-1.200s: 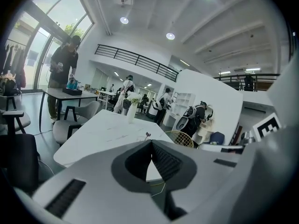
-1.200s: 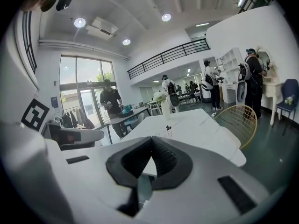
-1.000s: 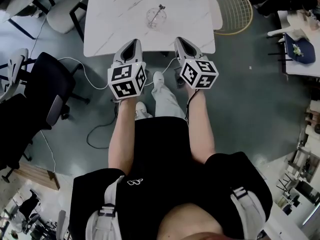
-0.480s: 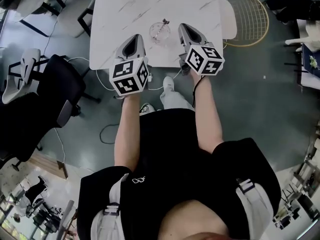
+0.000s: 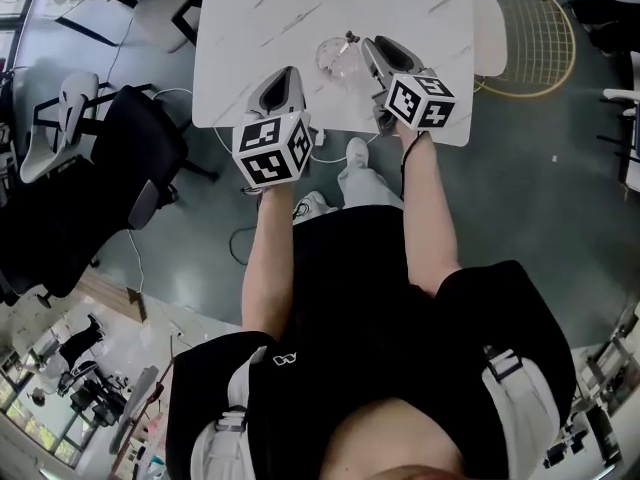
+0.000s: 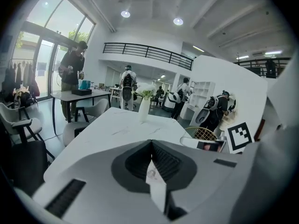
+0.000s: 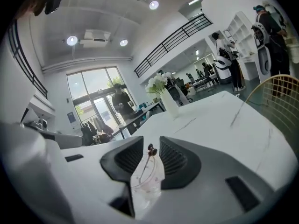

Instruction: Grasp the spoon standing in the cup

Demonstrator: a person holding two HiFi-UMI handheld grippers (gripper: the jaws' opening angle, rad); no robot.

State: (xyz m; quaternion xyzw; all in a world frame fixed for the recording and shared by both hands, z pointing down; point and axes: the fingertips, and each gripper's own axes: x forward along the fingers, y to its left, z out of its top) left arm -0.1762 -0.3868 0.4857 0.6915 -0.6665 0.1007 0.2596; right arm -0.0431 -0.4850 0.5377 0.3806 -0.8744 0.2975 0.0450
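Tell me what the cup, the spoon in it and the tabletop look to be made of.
Cup: clear glass or plastic, glossy; the white surface shows through its wall.
Spoon: thin dark handle with a dark ornamental tip, probably metal; too small to be sure.
Tabletop: white with grey veins, marble or a marble-look surface, smooth.

Left claw (image 5: 284,76): held out ahead and angled downward, jaws seen closed together at the tips.
Right claw (image 5: 373,48): carried further forward than the left, jaws parted and just opened, nothing pressed between the pads.
Left forearm (image 5: 265,258): bare, extended straight from the body.
Right forearm (image 5: 430,218): bare, stretched out alongside.
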